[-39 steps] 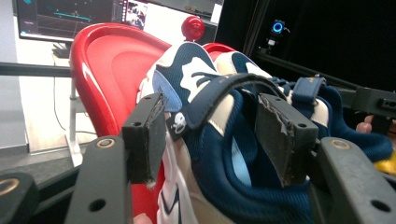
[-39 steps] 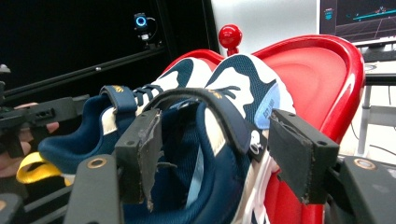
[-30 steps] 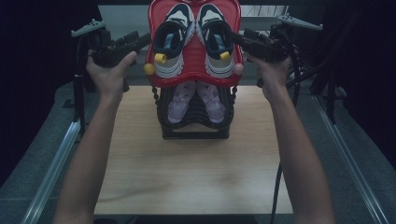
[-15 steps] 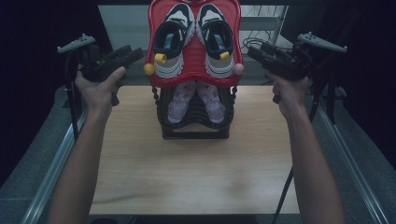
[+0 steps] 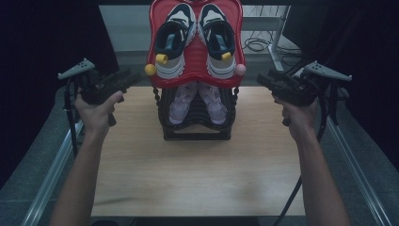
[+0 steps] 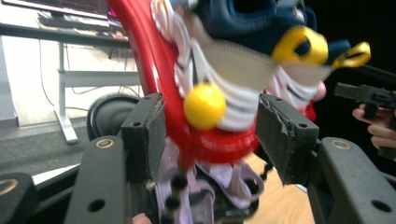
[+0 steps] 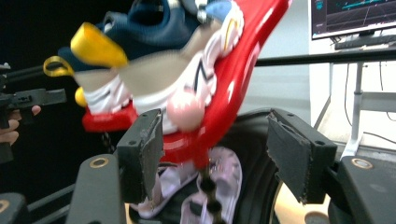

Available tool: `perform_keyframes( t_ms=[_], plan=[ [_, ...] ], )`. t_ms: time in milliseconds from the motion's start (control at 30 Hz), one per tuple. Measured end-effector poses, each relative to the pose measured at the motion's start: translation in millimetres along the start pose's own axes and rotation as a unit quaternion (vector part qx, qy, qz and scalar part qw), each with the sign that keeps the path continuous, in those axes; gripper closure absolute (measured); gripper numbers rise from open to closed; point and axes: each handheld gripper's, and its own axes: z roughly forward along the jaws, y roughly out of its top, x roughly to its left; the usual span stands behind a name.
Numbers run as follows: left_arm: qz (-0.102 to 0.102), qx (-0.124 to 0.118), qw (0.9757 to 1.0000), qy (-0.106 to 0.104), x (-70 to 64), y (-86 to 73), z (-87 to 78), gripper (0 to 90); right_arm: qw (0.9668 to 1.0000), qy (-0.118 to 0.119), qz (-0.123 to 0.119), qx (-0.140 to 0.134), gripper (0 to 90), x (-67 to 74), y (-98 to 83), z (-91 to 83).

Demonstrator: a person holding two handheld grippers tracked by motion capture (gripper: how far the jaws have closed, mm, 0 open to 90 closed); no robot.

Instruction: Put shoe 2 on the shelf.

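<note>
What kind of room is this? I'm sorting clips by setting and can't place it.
Probably a lab or recording workstation, not a home. A bare wooden table with metal rails stands against dark curtains, a monitor glows on a desk behind, and loose cables lie on the floor past the red shoe rack.

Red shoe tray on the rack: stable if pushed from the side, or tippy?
Probably tippy: the red tray sits tilted atop the black rack with sneakers loaded high. Its glossy plastic looks stiff but likely slippery. Both grippers are open beside it.

High view overhead; both tongs views close, flanking red rack [image 5: 195, 77].
</note>
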Motion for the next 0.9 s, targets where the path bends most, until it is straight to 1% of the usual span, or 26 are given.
perform_keyframes(
  t_ms=[167,200,267,300,333,400,467,533,633,667,733,767,800,833,867,900],
  plan=[
    [0.002,0.018,0.9998,-0.004,0.7,-25.1,-9.2,44.0,0.9999,0.002,-0.007,0.015,37.3,0.0,-22.6,-5.2],
    [0.001,0.019,0.9998,-0.004,1.0,-27.3,-9.9,44.1,0.9998,0.004,-0.004,0.018,37.3,0.2,-28.1,-6.4],
    [-0.004,0.023,0.9997,-0.005,1.9,-37.4,-13.2,44.4,0.9998,0.005,-0.002,0.021,37.4,-1.0,-36.2,-7.6],
    [-0.005,0.026,0.9996,-0.004,1.9,-42.1,-14.2,44.4,0.9997,0.004,0.006,0.024,37.4,-0.9,-40.9,-8.6],
    [-0.005,0.028,0.9996,-0.004,2.0,-46.7,-14.9,44.6,0.9996,0.003,0.005,0.027,37.4,-1.9,-46.2,-9.0],
    [-0.006,0.035,0.9993,-0.004,2.2,-55.9,-15.3,44.7,0.9995,0.001,0.011,0.031,37.5,-3.3,-57.2,-10.9],
    [-0.003,0.043,0.9991,-0.001,2.2,-65.4,-15.6,44.8,0.9992,0.002,0.017,0.037,37.7,-4.8,-66.6,-13.0],
    [-0.006,0.048,0.9988,0.000,2.7,-75.5,-15.8,45.0,0.9989,0.002,0.020,0.041,38.0,-5.8,-78.6,-15.3],
    [-0.012,0.055,0.9984,0.001,4.5,-92.8,-18.0,45.0,0.9987,0.000,0.016,0.048,39.0,-6.4,-93.6,-19.4],
    [-0.013,0.057,0.9983,0.002,5.0,-97.3,-18.4,45.0,0.9985,-0.001,0.011,0.053,39.3,-6.8,-99.9,-21.2],
    [-0.017,0.068,0.9975,0.001,6.4,-109.1,-19.0,45.0,0.9983,0.003,0.017,0.056,39.8,-7.2,-111.5,-24.0],
    [-0.020,0.072,0.9972,0.001,7.1,-115.0,-19.2,45.0,0.9981,0.005,0.016,0.059,39.8,-7.8,-116.3,-24.8],
    [-0.021,0.080,0.9965,0.002,7.8,-122.3,-19.7,45.0,0.9978,0.005,0.018,0.064,39.9,-8.0,-123.0,-25.6],
    [-0.022,0.084,0.9962,0.004,8.3,-126.5,-20.2,45.0,0.9971,0.005,0.018,0.074,39.9,-8.5,-131.6,-26.7],
    [-0.024,0.088,0.9958,0.006,9.2,-132.1,-20.9,45.1,0.9967,0.004,0.016,0.079,39.9,-9.3,-137.1,-27.2],
    [-0.026,0.093,0.9953,0.006,10.2,-137.5,-21.5,45.1,0.9962,0.005,0.020,0.085,39.9,-10.0,-144.2,-27.7]
  ],
)
